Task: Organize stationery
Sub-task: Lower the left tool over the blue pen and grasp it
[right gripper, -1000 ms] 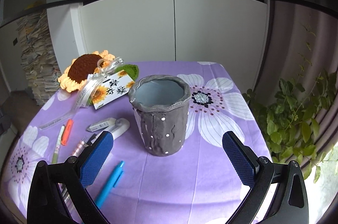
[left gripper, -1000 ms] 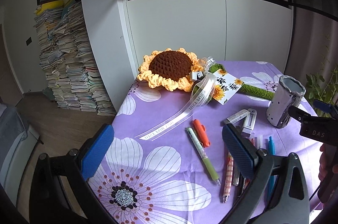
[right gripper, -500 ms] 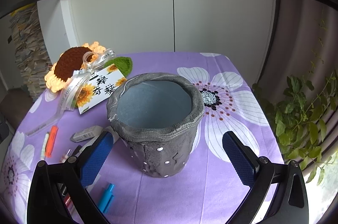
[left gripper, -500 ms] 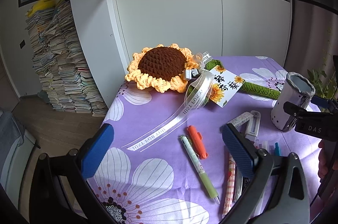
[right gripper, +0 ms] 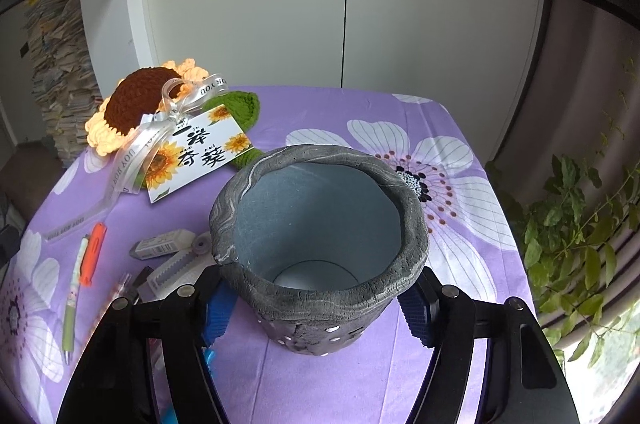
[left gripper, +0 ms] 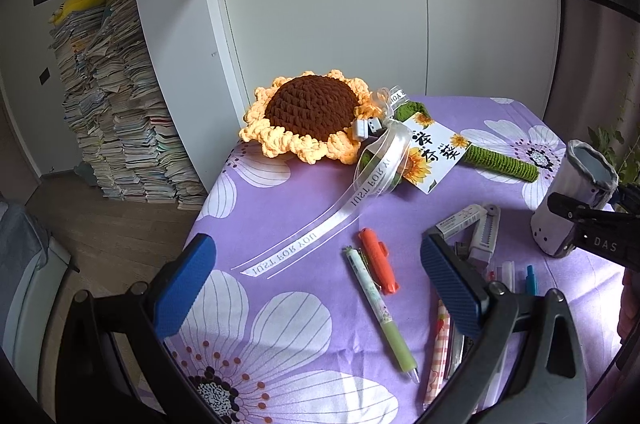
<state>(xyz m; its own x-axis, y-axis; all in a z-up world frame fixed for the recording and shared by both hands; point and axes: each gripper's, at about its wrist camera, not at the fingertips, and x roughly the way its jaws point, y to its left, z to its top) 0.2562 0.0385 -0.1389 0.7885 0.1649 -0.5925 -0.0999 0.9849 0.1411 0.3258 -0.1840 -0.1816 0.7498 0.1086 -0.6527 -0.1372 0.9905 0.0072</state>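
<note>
A grey textured pen holder (right gripper: 320,164) stands upright on the purple flowered tablecloth (right gripper: 360,108). My right gripper (right gripper: 316,320) is closing around it, and its blue pads (right gripper: 216,316) press on both sides of the lower wall. In the left wrist view the holder (left gripper: 576,200) stands at the far right. My left gripper (left gripper: 318,288) hangs open above loose stationery: a green-and-white pen (left gripper: 380,312), an orange highlighter (left gripper: 378,266), a correction tape (left gripper: 484,232), an eraser (left gripper: 458,222), a checked pen (left gripper: 440,344) and a blue pen (left gripper: 530,280).
A crocheted sunflower (left gripper: 312,116) with a ribbon and a printed card (left gripper: 432,152) lies at the back of the table. White cupboards stand behind it. Stacked books (left gripper: 120,124) rise on the floor at the left, and a leafy plant (right gripper: 580,224) grows at the right.
My right gripper came up to the pen holder and its jaws, wide apart before, now sit against the holder's sides. The left gripper drifted slightly forward over the pens.
</note>
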